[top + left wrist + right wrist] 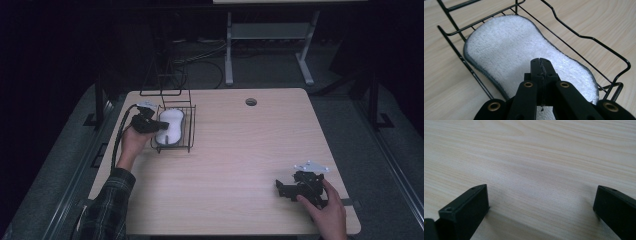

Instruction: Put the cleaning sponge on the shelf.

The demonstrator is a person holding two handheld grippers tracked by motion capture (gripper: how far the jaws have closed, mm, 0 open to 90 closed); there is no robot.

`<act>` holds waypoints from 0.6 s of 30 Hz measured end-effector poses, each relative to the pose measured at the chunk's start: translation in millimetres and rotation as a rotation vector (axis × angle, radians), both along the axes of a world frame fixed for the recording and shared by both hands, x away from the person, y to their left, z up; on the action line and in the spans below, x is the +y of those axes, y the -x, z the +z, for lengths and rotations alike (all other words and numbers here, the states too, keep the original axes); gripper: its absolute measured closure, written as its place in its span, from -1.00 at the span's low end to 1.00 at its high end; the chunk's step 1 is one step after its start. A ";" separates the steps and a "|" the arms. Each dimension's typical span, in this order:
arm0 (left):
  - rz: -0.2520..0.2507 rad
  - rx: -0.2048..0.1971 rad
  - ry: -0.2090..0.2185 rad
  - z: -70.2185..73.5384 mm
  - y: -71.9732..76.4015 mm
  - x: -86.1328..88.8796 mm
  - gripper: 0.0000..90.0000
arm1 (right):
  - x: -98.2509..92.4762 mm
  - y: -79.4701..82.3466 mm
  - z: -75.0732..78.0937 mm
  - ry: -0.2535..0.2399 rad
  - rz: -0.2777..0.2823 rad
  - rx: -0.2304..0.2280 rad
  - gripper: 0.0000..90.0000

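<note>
left claw (541, 65) pressed closed above white sponge (524, 50) in wire basket (584, 37); right claw (541, 205) gapes wide, apparently empty.

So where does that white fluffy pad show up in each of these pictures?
High view: the white pad lies in the wire basket at the table's far left, by the left gripper.
Left gripper view: the pad fills the middle, just beyond the shut jaws.
Right gripper view: bare wood between open jaws.
Shared landmark: the pale wooden table.

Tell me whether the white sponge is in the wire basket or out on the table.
In. The white sponge lies flat inside the wire basket.
</note>
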State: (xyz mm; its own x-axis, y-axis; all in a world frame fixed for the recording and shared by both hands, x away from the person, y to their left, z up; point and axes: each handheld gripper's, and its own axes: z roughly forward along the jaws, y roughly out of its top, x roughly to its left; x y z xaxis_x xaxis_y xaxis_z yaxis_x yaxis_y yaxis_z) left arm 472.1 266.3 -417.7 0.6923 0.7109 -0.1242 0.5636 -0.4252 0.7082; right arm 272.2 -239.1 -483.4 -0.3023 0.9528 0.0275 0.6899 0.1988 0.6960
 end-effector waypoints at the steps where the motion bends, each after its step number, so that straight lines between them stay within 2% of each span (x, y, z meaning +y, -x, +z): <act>1: -0.006 0.000 -0.004 0.1 -0.2 -0.5 1.00 | 0.0 0.0 0.0 0.000 0.000 0.000 -1.00; 4: -0.018 0.001 0.005 -0.5 -0.4 -3.9 1.00 | 0.0 0.0 0.0 0.000 0.000 0.000 -1.00; 6: -0.031 0.001 -0.001 -0.4 -0.6 -7.0 1.00 | 0.0 0.0 0.0 0.000 0.000 0.000 -1.00; 7: -0.043 0.002 -0.017 -0.3 -1.1 -8.2 1.00 | 0.0 0.0 0.0 0.000 0.000 0.000 -1.00; 18: -0.046 -0.007 0.011 1.7 -1.2 -15.1 1.00 | 0.0 0.0 0.0 0.000 0.000 0.000 -1.00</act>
